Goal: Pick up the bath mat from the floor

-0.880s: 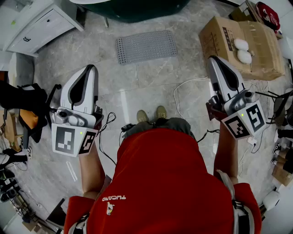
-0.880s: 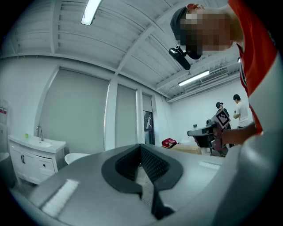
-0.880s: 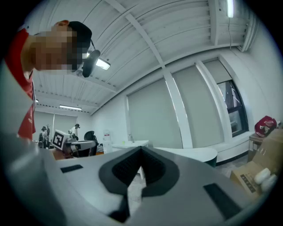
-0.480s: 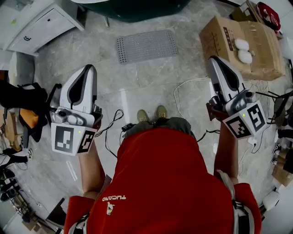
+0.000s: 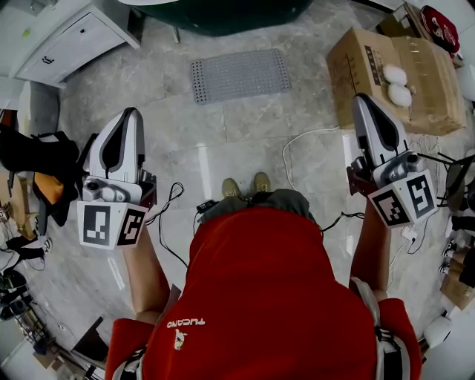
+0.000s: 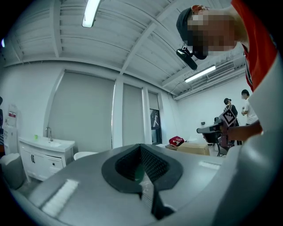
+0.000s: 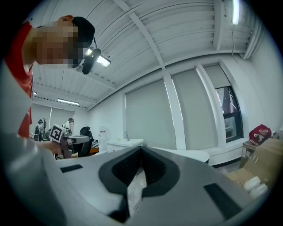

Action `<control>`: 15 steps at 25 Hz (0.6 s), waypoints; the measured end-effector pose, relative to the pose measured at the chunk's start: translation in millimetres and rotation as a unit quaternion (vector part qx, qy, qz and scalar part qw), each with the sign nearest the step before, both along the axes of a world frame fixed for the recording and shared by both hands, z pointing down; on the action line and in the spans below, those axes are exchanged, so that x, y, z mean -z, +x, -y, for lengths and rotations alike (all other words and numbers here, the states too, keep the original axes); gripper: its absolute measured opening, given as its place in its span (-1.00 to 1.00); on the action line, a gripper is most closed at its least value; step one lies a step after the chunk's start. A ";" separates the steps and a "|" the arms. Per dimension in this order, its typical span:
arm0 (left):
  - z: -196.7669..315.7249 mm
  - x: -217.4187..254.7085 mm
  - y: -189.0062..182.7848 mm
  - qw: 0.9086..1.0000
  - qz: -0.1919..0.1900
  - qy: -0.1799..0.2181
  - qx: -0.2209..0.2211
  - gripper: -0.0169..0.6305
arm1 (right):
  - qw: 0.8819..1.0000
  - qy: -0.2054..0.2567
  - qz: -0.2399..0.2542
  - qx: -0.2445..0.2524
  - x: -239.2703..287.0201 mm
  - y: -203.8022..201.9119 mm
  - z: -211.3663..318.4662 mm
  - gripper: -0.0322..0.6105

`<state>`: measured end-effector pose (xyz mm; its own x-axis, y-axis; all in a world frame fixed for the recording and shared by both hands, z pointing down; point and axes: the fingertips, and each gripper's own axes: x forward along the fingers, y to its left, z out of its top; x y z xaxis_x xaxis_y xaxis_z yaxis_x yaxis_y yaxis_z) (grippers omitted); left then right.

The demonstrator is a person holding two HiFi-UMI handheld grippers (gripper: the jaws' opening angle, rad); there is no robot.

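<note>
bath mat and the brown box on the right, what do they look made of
Bath mat: probably rubber or soft plastic. It looks grey and matte, with a regular grid of small bumps or holes.
Box: cardboard, going by the dull brown surface and folded flaps.

Bright white room: pale marble-tile floor [image 5: 245, 137], ribbed ceiling [image 7: 177, 35] w/ tube light [image 6: 90, 11].
White sink cabinet [image 5: 67, 44] sits ahead & to the left of L claw [image 5: 132, 111]; cardboard box [image 5: 415, 82] lies just ahead-right of R claw [image 5: 364, 98]. Straight ahead of both claws: tall windows w/ grey blinds [image 6: 84, 110], split by white posts. One dark bare pane [image 7: 227, 114] to R claw's right. Office chair [image 7: 85, 132] off to its left, far back.
</note>
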<state>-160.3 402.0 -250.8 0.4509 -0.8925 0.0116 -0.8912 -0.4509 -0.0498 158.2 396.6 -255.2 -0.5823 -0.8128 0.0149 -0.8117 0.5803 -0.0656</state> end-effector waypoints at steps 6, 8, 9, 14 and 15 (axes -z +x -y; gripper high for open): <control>4.3 1.3 16.6 1.000 0.006 -0.002 0.016 -0.93 | 1.000 0.002 -0.009 -0.002 -5.3 27.5 6.4 -0.89; 6.1 1.4 22.3 1.000 0.009 -0.003 0.022 -0.93 | 1.000 0.003 -0.013 0.001 -7.4 35.3 9.0 -0.89; 7.1 1.4 24.2 1.000 0.010 -0.004 0.025 -0.93 | 1.000 0.003 -0.015 0.002 -8.4 38.8 10.6 -0.89; 11.7 1.3 28.9 0.999 0.012 -0.005 0.046 -0.93 | 1.000 0.005 -0.015 0.008 -11.5 54.8 16.0 -0.89; 12.4 1.3 30.8 0.999 0.012 -0.005 0.049 -0.93 | 1.000 0.005 -0.016 0.008 -12.1 59.1 16.3 -0.89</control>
<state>-129.5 389.6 -252.1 0.3605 -0.9323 0.0302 -0.9297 -0.3617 -0.0688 217.2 380.3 -243.2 -0.5951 -0.8032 0.0253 -0.8036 0.5943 -0.0335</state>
